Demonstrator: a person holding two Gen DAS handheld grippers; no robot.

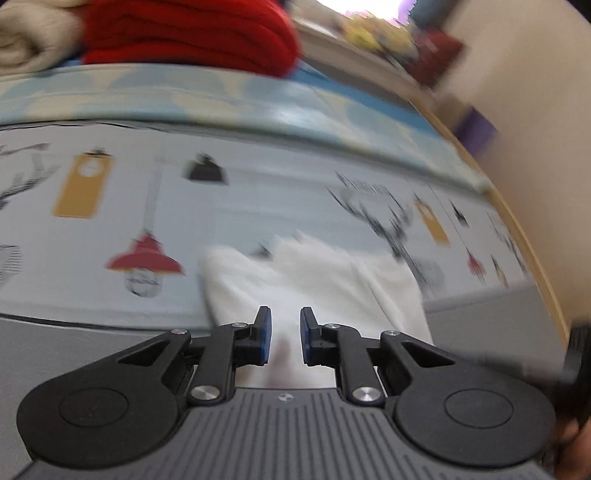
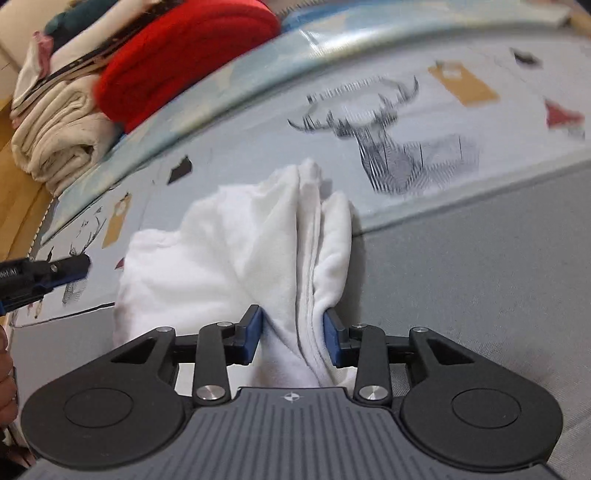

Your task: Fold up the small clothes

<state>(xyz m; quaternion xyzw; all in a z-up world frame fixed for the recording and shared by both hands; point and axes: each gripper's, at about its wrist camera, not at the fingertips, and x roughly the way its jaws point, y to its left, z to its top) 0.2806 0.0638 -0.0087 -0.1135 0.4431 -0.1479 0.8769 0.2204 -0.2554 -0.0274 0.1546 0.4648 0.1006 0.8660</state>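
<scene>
A small white fleece garment [image 2: 229, 251] lies bunched on the printed grey cloth [image 2: 406, 122]. My right gripper [image 2: 293, 332] has its blue pads pressed against a thick fold of it, holding the fold between them. In the left wrist view the same white garment [image 1: 317, 280] lies just beyond my left gripper [image 1: 285, 334], whose pads stand a little apart with white cloth showing in the gap; no grip is visible. The left gripper's tip [image 2: 70, 267] shows at the left edge of the right wrist view, beside the garment.
A stack of folded clothes sits at the back: a red knit [image 2: 184, 55] [image 1: 188, 33] and cream cloth [image 2: 55, 140]. A pale blue patterned mat edge [image 1: 258, 107] runs behind the printed cloth. Grey surface [image 2: 480, 277] lies to the right. A wooden rim [image 1: 524, 236] curves at right.
</scene>
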